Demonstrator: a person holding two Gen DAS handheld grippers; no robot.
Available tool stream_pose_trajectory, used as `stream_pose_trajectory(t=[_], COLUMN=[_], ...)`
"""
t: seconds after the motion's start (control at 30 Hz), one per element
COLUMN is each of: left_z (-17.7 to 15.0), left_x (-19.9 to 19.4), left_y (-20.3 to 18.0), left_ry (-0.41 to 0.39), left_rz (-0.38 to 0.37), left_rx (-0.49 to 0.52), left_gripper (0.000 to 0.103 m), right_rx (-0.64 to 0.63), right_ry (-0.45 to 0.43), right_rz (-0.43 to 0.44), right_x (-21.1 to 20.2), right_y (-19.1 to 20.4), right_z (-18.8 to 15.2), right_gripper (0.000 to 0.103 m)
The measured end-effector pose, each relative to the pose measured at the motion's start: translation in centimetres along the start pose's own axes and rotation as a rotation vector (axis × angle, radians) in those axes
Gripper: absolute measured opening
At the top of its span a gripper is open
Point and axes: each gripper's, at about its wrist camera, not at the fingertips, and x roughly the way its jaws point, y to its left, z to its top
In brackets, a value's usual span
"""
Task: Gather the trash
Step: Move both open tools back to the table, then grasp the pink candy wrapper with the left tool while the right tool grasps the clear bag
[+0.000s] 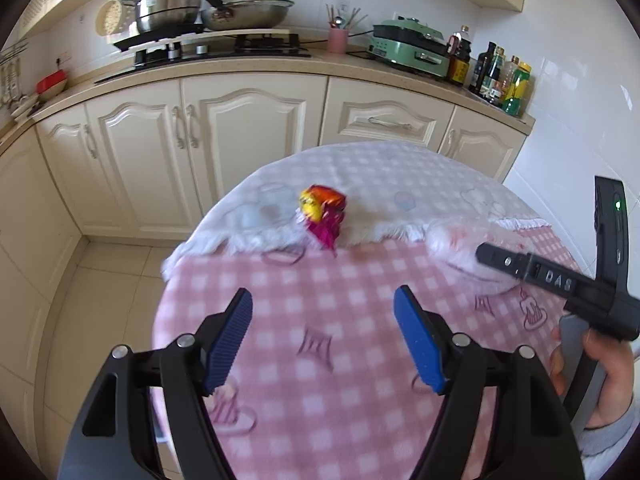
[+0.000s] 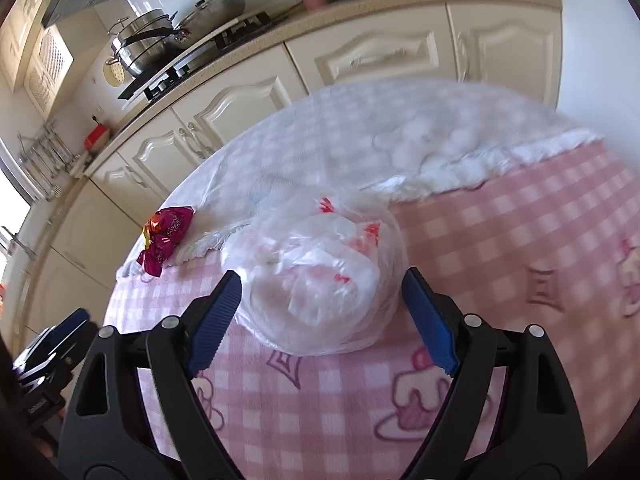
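A crumpled snack wrapper [image 1: 322,210], yellow, orange and magenta, lies on the fringed edge of a white checked cloth [image 1: 380,172] on the round table. My left gripper [image 1: 323,300] hovers open over the pink checked cloth [image 1: 320,360], short of the wrapper, with nothing between its blue pads. In the right wrist view a clear plastic bag [image 2: 320,248] with red print sits bunched on the pink cloth. My right gripper [image 2: 322,280] stands open around the bag's near part, one pad on each side. The wrapper [image 2: 166,238] lies left of the bag.
Cream kitchen cabinets [image 1: 240,128] run behind the table, with a stove, steel pots [image 1: 172,4], a green cooker [image 1: 412,46] and bottles [image 1: 500,76] on the counter. Tiled floor [image 1: 100,300] lies left of the table. A hand [image 1: 600,368] holds the right tool.
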Motion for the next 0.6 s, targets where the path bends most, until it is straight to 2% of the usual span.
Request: stream_pose_trajectory(t=[0.03, 0.07, 0.13, 0.23, 0.4, 0.53, 0.57, 0.6], left_z=[0.4, 0.8, 1.7, 2.9, 4.6, 5.2, 5.2, 5.2], left_x=[0.5, 1.2, 2.5, 4.3, 6.8, 8.5, 8.8, 9.2], left_y=[-0.3, -0.5, -0.9, -1.4, -1.8, -1.7, -1.8, -1.9], left_ry=[0.002, 0.006, 0.007, 0.005, -0.009, 0.025, 0.038, 0.055], left_rz=[0.001, 0.000, -0.005, 0.021, 0.091, 0.099, 0.092, 0.088], left_rx=[0.003, 0.007, 0.010, 0.006, 0.013, 0.004, 0.008, 0.014], left_gripper=[0.072, 0.072, 0.072, 0.072, 0.072, 0.069, 0.050, 0.025], right_rx=[-0.010, -0.022, -0.029, -0.037, -0.059, -0.118, -0.132, -0.136], right_ry=[-0.010, -0.011, -0.007, -0.023, -0.089, -0.129, -0.136, -0.141], right_rz=[0.007, 0.013, 0.044, 0.059, 0.049, 0.027, 0.026, 0.026], right_x=[-0.1, 0.0, 0.1, -0.1, -1.4, -2.0, -2.2, -2.3], right_y=[0.1, 0.2, 0.2, 0.3, 0.4, 1.5, 1.8, 1.9], right_z=[-0.1, -0.1, 0.0, -0.1, -0.2, -0.4, -0.4, -0.5], right_gripper=[0.080, 0.066, 0.054, 0.045, 0.039, 0.039, 0.039, 0.038])
